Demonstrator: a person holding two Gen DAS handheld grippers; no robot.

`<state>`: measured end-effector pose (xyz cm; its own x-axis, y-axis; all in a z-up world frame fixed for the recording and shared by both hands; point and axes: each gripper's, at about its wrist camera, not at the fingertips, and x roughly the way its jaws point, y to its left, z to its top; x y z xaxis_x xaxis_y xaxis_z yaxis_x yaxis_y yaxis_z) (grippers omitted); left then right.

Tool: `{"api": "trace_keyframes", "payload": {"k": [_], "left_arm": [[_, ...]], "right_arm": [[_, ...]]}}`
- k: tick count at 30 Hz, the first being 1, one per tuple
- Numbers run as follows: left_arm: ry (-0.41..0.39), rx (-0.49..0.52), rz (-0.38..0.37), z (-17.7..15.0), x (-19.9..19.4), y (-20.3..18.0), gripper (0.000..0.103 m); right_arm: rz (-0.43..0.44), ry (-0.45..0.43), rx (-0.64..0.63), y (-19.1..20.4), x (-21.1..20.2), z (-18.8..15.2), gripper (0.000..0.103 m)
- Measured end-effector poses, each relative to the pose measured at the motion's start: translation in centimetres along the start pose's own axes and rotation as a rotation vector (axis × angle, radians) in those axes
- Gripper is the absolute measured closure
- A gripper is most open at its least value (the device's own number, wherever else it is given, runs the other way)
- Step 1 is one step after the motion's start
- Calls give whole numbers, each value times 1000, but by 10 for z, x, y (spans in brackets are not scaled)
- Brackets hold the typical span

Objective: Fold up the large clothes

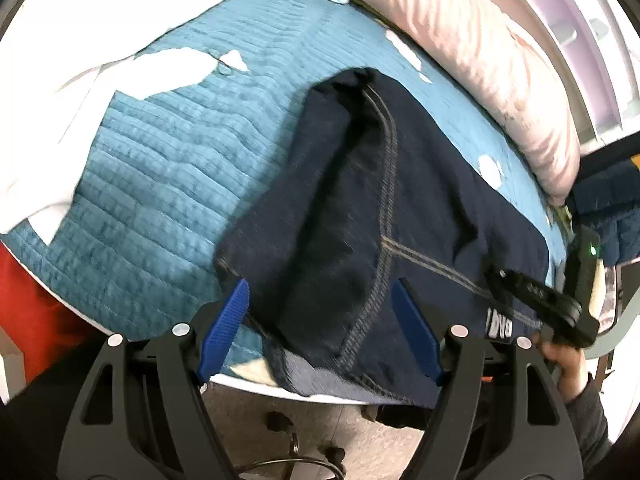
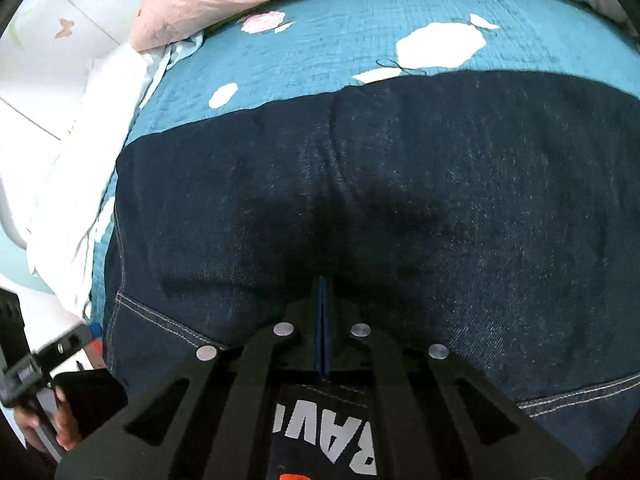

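Bright, even daylight; blown-out whites, strong fisheye bending with dark corners, slight motion blur.

Both wrist views look steeply down, close; sharing the jeans [image 1: 420, 184].

Jeans [image 2: 400, 184]: dark matt denim, pale contrast stitching. Bedspread [image 1: 160, 184]: teal quilted cloth, ribbed. Pillow [image 1: 480, 48]: pink, probably smooth cotton. Gripper pads [image 1: 224, 332]: blue ribbed plastic.
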<state>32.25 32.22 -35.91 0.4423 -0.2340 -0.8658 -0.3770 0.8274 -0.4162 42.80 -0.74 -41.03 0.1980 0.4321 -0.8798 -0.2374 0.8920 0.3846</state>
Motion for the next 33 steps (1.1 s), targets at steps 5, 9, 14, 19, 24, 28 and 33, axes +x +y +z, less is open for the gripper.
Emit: {"api": "trace_keyframes", "payload": {"k": [5,9,14,19,24,28,33], "left_arm": [[-1,-40,51,14,10,20,24],[35,-81,56,17,21,31,24],[36,-41,88,19,27,28,21],[15,-31,74,20,27,24,21],[8,-5,75,17,26,15,25],[16,-15,59,17,25,16,38],[50,-7,20,13,24,15,61]], "right_arm": [[3,-9,-36,13,-20,-13,100],[19,-6,-37,18,-33,-27,100],[41,29,-20,12,-24,-53,102],[57,25,-12,2,-10,-58,103],[44,33,22,6,-21,-60,103],[71,71,37,13,-28,-75,100],[75,86,37,12,-25,-98,103]]}}
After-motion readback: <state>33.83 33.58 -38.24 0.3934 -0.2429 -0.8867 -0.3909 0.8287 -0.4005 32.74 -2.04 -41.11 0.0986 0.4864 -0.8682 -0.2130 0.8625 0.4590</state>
